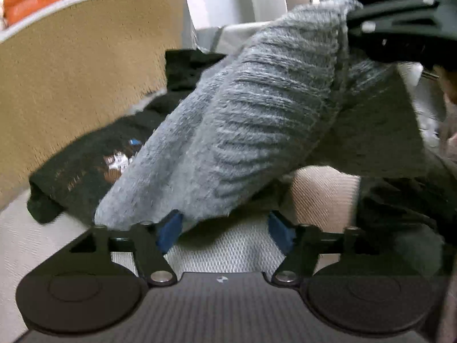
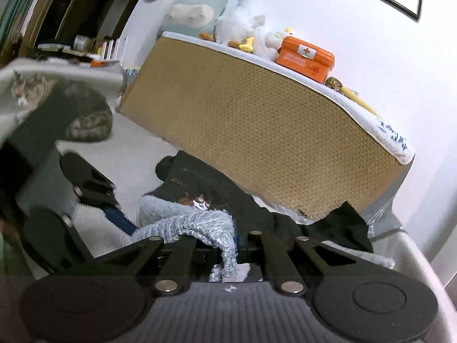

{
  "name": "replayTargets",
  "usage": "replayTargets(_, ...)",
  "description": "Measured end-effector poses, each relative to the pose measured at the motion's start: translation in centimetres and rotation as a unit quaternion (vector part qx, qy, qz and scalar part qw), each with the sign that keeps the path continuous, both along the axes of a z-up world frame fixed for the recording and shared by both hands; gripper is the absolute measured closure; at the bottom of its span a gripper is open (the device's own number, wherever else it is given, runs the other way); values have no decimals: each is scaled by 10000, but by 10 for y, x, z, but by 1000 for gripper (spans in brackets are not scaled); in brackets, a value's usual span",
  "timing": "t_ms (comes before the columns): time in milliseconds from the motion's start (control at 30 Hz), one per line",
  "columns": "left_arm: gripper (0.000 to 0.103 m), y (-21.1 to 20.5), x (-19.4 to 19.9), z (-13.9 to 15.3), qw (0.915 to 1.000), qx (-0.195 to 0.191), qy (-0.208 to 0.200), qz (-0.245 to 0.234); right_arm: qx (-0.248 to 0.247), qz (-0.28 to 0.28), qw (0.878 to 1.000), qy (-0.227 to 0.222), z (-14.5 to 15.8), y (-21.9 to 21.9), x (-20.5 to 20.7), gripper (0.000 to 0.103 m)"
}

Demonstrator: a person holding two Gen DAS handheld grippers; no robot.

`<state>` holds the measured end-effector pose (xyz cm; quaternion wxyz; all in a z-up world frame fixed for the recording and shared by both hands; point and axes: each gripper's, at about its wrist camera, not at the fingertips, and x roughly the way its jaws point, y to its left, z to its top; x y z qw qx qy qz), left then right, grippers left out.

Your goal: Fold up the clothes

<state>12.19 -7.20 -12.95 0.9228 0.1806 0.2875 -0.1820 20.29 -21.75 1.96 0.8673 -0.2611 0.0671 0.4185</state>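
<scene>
**Grey knit lifted by one edge**

My right gripper (image 2: 225, 245) is clamped on the grey sweater (image 1: 257, 114), lifting it above the bed (image 1: 228, 245) and the black garment (image 1: 85, 165). My left gripper (image 1: 225, 228) gapes, holding nothing. I'd catch the hanging hem squarely, avoiding the black cloth.

Both views are lit by soft, even indoor light with no visible lamp; the white wall (image 2: 328, 8) in the upper right of the right wrist view is the brightest area, nearly washed out. The left wrist view is heavily motion-blurred: the grey knit sweater (image 1: 257, 114) smears across the centre and the tan panel (image 1: 85, 71) at the left streaks. The right wrist view is sharper in its middle, but the cat (image 2: 82, 108) at the left edge is soft. Fisheye distortion bows straight lines and darkens the corners. Dark shadow fills the lower frame around each camera's mount.
</scene>
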Motion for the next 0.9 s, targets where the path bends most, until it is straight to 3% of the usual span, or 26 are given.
replayTargets(133, 21, -15, 3, -8, 9974, 438, -527, 225, 207, 9, 9993, 301, 4, -6, 3, 96)
replayTargets(233, 20, -25, 5, -12, 9918, 786, -943, 356, 614, 16, 9947, 830, 13, -15, 12, 96)
replayTargets(300, 20, -28, 5, -9, 9865, 1061, -1214, 306, 798, 16, 9914, 1039, 17, -19, 18, 96)
replayTargets(400, 20, -27, 0, 1, 9819, 1084, -1550, 78, 876, 16, 9899, 1117, 21, -21, 20, 96)
replayTargets(500, 23, -25, -2, 4, 9798, 1261, -1549, -68, 998, 45, 9873, 1235, 23, -24, 21, 96)
replayTargets(600, 40, -21, 2, -2, 9806, 1489, -1256, -213, 1055, 41, 9859, 1297, 24, -26, 24, 96)
replayTargets(667, 76, -16, 2, -1, 9823, 1488, -1128, -172, 1091, 62, 9849, 1342, 26, -26, 25, 96)
replayTargets(767, 87, -1, -5, 15, 9856, 1054, -1324, 13, 1128, 103, 9845, 1338, 29, -25, 24, 96)
replayTargets(900, 89, 22, -13, 37, 9882, 419, -1469, 143, 1112, 94, 9861, 1228, 30, -27, 23, 96)
